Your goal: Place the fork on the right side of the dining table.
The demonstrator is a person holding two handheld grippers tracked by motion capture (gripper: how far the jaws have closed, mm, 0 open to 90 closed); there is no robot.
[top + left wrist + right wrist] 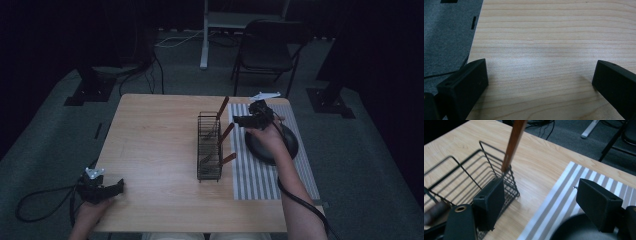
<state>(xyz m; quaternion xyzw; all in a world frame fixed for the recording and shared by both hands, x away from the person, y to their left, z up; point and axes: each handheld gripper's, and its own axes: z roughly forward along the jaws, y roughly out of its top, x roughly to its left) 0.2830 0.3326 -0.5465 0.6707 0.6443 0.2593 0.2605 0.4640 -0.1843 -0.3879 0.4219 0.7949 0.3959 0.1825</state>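
A black wire rack (209,147) stands mid-table, and three wooden-handled utensils (223,106) lean out of it. My right gripper (239,120) hovers just right of the rack's far end, above a dark round pan (290,146). In the right gripper view, the right gripper (541,195) is open, with nothing between its pads. Its left jaw sits against the rack's corner (510,182), under one wooden handle (513,145). My left gripper (119,186) rests at the table's front left corner. In the left gripper view, the left gripper (540,75) is open over bare wood.
A grey striped placemat (257,175) lies under the pan on the right side of the wooden table (155,130). Behind the table stand a black folding chair (267,47) and a white post (204,40). Cables trail over the carpet.
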